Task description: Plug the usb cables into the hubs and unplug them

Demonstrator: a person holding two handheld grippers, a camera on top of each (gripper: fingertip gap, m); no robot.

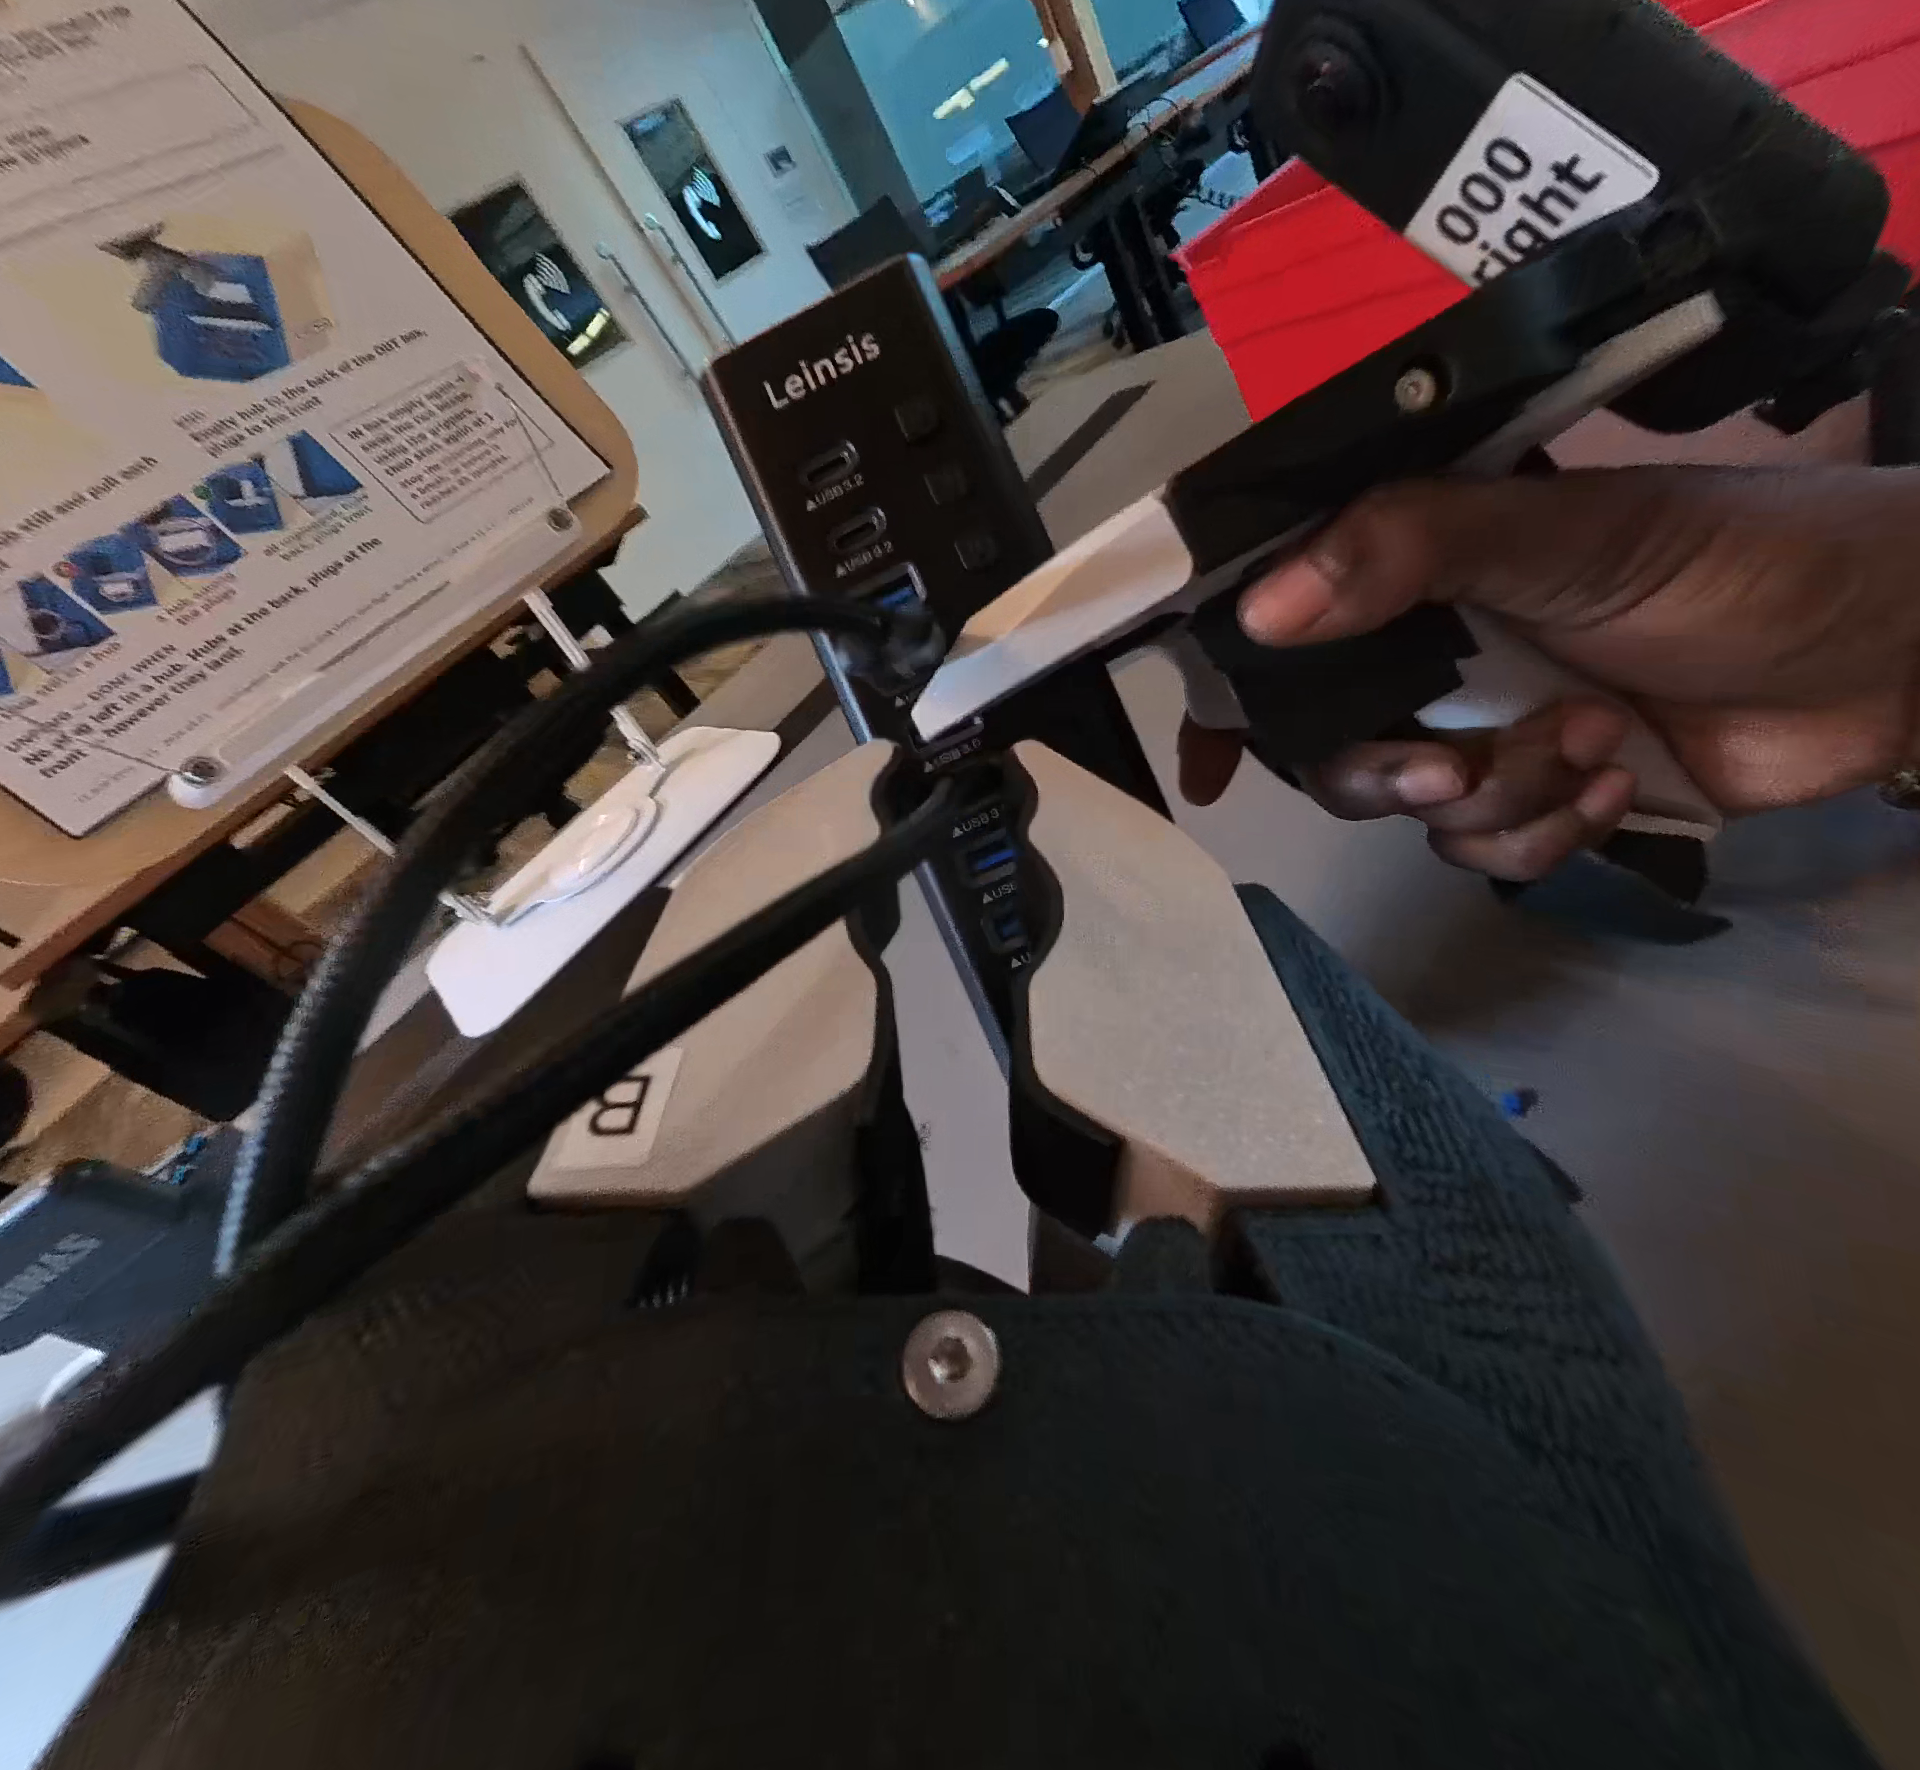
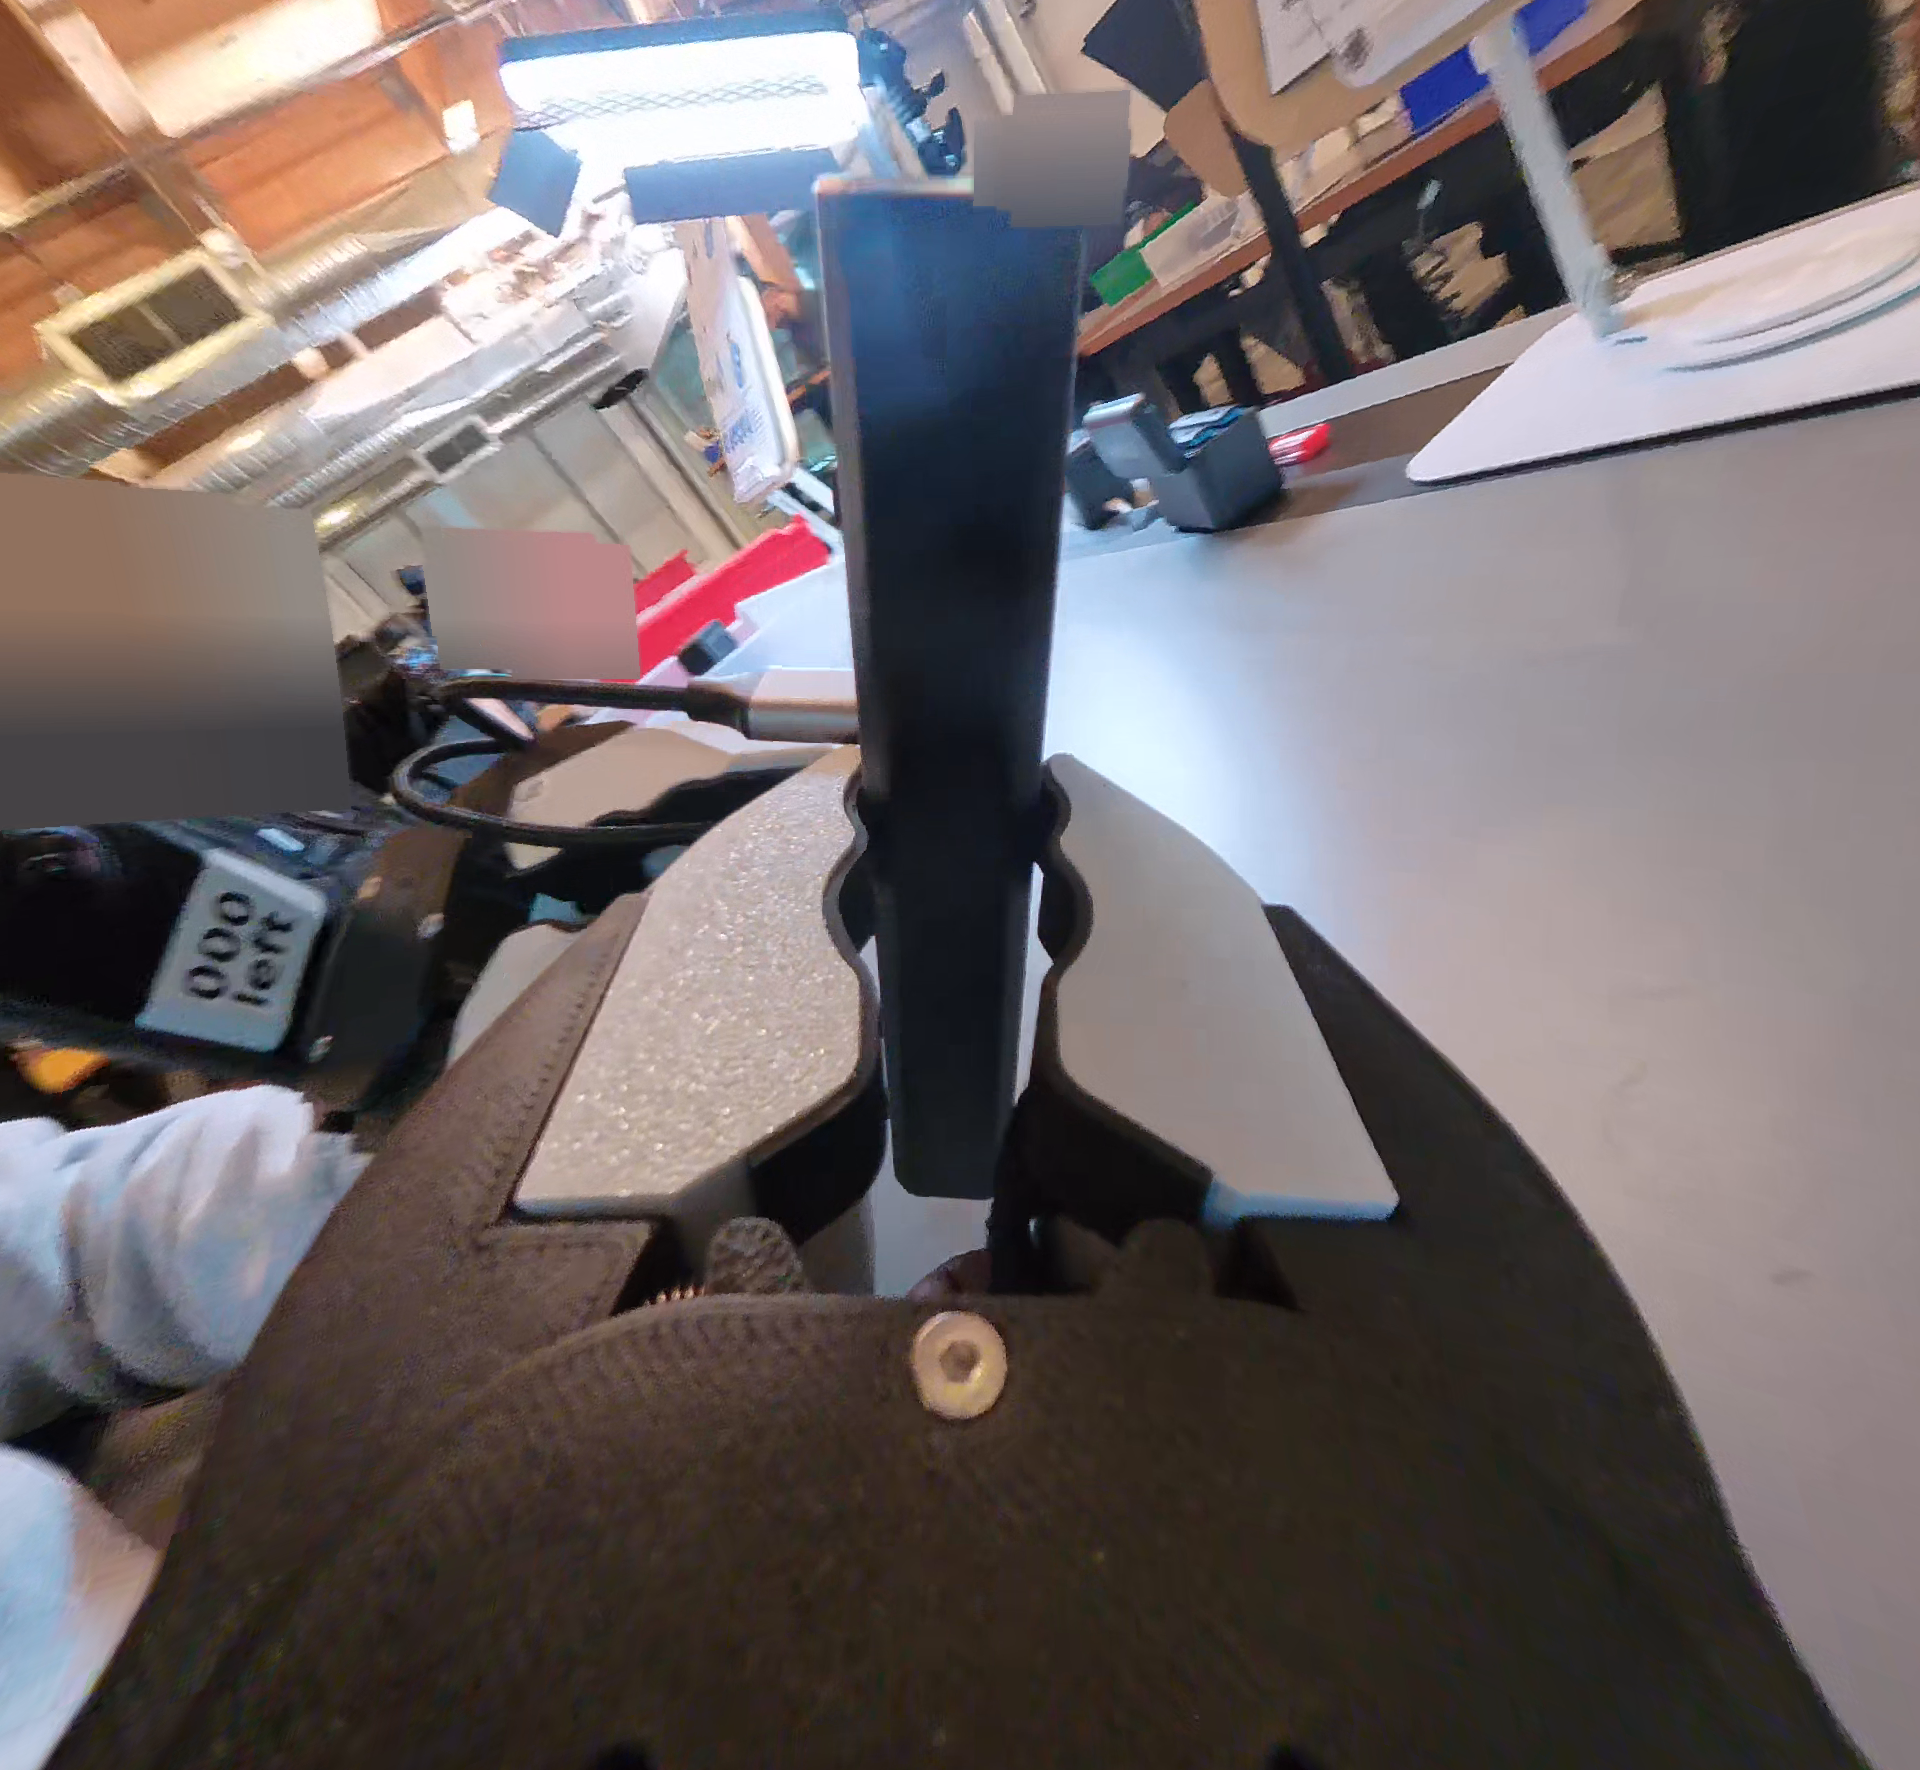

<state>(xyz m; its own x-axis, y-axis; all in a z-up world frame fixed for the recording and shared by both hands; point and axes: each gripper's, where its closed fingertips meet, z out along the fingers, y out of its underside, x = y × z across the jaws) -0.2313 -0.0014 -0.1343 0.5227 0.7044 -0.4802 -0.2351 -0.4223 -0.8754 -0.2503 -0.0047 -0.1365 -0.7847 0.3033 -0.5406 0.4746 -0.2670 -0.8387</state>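
Right gripper (image 2: 951, 821) clamped around upright hub (image 2: 956, 494)

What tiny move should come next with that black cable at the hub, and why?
Probably a short, straight pull away from the hub. The left hand-held gripper appears shut on a black cable's plug at the port face, while the right hand-held gripper clamps the hub's body. Whether that plug is fully seated is hidden, so it might instead need pushing in.

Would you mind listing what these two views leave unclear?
- Left wrist view: the plug in the left gripper is hidden by its fingertips.
- Right wrist view: the hub shows only its blank back, ports hidden.
- Both views: cable ends run out of frame.
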